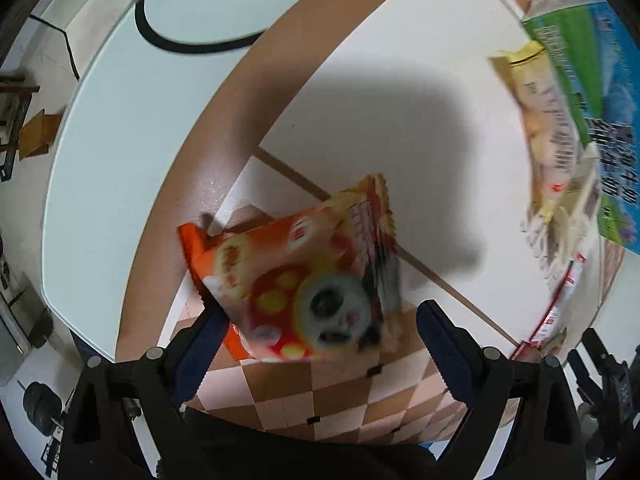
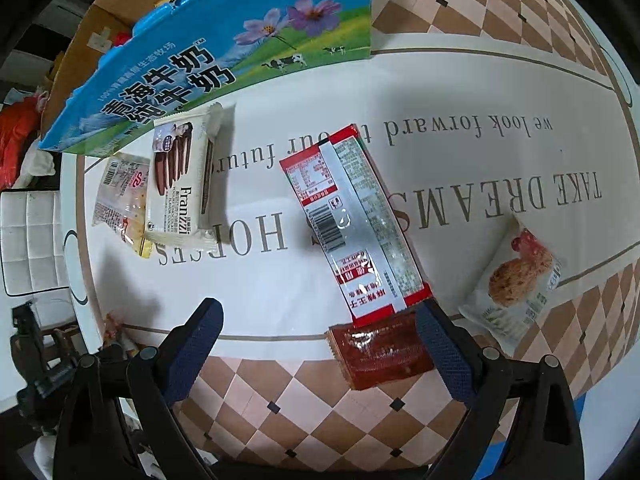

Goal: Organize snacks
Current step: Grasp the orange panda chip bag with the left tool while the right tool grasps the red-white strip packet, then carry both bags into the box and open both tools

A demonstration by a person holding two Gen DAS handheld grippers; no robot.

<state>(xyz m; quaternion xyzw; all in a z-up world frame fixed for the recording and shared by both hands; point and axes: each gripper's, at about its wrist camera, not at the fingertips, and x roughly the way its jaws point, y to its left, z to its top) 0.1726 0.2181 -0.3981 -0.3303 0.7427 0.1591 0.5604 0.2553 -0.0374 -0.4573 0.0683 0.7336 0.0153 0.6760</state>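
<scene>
In the left wrist view, a blurred orange snack packet (image 1: 296,272) lies tilted between the wide-apart fingers of my left gripper (image 1: 320,308), which is open; its lower corner is beside the left finger (image 1: 200,344). Whether it rests on the cloth I cannot tell. My right gripper (image 2: 318,304) is open over the table with nothing between its fingers. A long red-and-white packet (image 2: 352,224) lies just ahead of it, its end over a dark red sachet (image 2: 380,354) beside the right finger (image 2: 444,352). A cookie packet (image 2: 516,276) lies at the right.
A blue milk carton box (image 2: 208,48) with snacks inside stands at the back left, also the milk carton box (image 1: 600,100) at the right. A Franzzi packet (image 2: 180,184) and a clear packet (image 2: 120,192) lie by it. The checkered tablecloth (image 2: 280,392) reaches the near edge.
</scene>
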